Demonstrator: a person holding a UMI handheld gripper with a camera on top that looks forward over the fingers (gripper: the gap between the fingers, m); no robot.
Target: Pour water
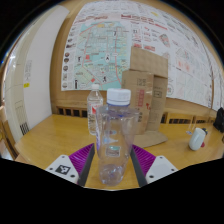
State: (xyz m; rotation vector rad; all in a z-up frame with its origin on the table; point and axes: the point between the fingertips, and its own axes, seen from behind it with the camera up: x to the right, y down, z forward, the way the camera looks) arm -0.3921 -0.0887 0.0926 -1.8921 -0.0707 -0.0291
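Observation:
A clear plastic bottle point(113, 135) with a white cap stands upright between my fingers, its base low between the pads. My gripper point(112, 160) is shut on it: the magenta pads point(82, 157) meet its lower body on both sides. Whether its base rests on the wooden table point(45, 140) is hidden. A second clear bottle point(95, 108) stands just behind it to the left. A white cup point(197, 138) sits on the table beyond the right finger.
A cardboard box point(147, 92) stands behind the bottles, in front of a wall covered with posters point(115, 40). A wooden chair back point(8, 130) shows at the left. Bare tabletop lies left of the bottles.

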